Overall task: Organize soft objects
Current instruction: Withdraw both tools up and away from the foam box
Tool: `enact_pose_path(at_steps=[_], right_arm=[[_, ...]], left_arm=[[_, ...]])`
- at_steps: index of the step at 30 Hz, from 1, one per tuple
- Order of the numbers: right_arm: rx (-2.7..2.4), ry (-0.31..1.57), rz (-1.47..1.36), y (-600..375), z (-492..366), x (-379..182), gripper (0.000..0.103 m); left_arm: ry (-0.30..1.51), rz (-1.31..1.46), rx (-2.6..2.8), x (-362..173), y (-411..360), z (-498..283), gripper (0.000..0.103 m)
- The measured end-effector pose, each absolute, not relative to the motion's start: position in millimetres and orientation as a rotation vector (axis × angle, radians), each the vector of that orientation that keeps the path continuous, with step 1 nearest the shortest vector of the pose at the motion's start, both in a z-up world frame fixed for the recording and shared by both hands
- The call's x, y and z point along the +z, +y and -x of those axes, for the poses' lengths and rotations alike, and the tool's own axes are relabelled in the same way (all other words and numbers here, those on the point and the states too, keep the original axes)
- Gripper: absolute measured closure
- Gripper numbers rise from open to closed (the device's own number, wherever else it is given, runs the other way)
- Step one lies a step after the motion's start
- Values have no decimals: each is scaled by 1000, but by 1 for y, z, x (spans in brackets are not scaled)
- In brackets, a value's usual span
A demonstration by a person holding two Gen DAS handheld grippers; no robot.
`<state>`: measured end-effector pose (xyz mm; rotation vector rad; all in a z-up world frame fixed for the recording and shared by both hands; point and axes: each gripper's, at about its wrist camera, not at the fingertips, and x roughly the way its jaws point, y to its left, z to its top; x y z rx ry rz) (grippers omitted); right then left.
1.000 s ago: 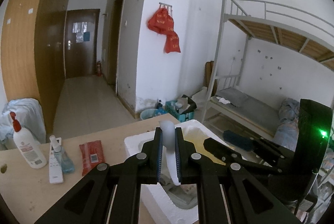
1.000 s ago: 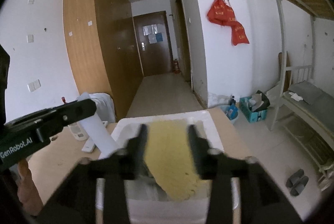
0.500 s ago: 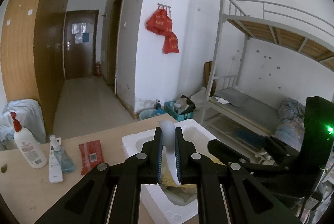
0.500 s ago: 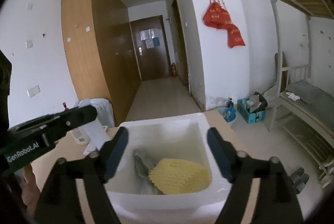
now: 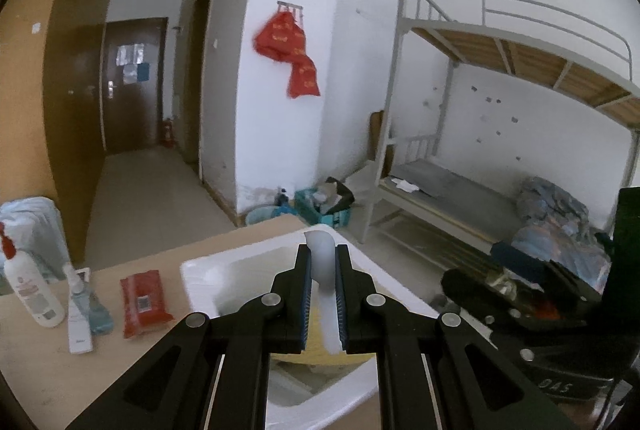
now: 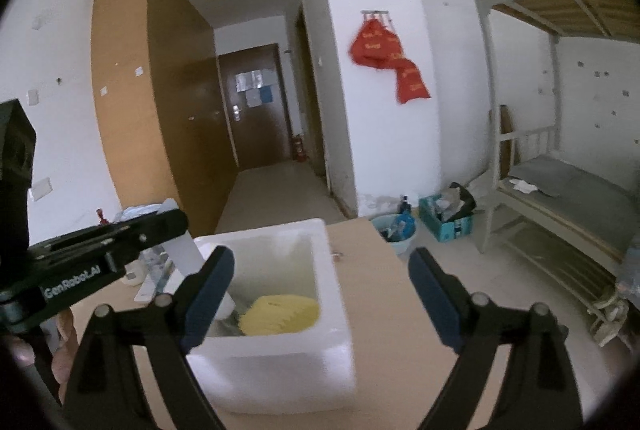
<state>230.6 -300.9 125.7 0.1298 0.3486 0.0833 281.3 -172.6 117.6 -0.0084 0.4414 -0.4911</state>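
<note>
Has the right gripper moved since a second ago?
Yes. The right gripper has pulled back and opened; the white foam box looks smaller, and the yellow sponge now lies inside.

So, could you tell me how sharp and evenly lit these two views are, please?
Left wrist view: the left gripper and the white foam strip it clamps are fairly crisp, the doorway is dim, and the bunk bed bows from fisheye distortion. Right wrist view: soft throughout, with the open right gripper and the foam box smeared.
</note>
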Motion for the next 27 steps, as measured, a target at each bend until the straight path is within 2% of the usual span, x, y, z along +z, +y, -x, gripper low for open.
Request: enact_pose_path(at_steps=[27], right_arm=[[28,345,-153,-326,-224,115,11]], left_arm=[[468,-10,-442,106,-195,-304,91]])
